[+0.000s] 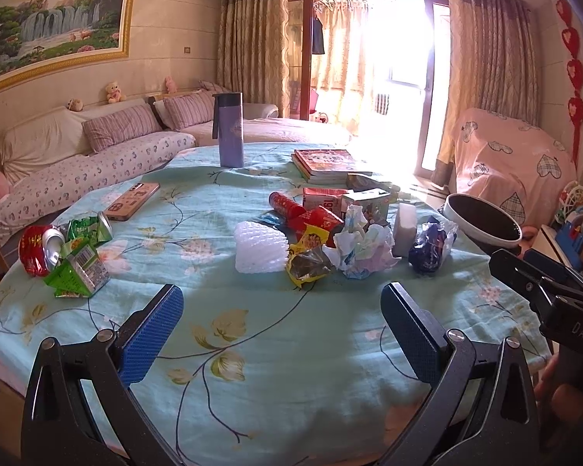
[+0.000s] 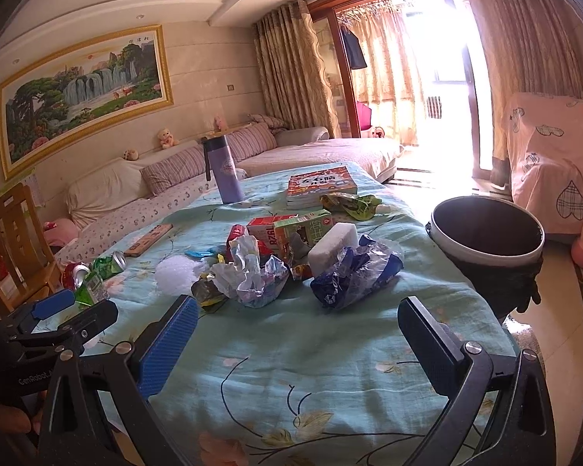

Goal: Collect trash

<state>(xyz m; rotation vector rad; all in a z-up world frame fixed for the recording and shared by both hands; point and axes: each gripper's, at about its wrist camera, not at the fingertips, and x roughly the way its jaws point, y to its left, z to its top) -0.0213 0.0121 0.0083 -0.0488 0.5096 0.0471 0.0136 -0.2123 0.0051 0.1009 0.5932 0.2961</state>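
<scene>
Bottle: purple flask [image 1: 230, 130] I see upright at the counter's far edge.
Books: stack [image 1: 327, 165] near it.
Phone: case [image 1: 133, 201] flat, left.
Wall: waterfall painting [image 1: 52, 23].

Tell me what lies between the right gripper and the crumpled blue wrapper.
Nothing: in the right wrist view only bare floral tablecloth stretches from the open right gripper to the blue wrapper.
</scene>
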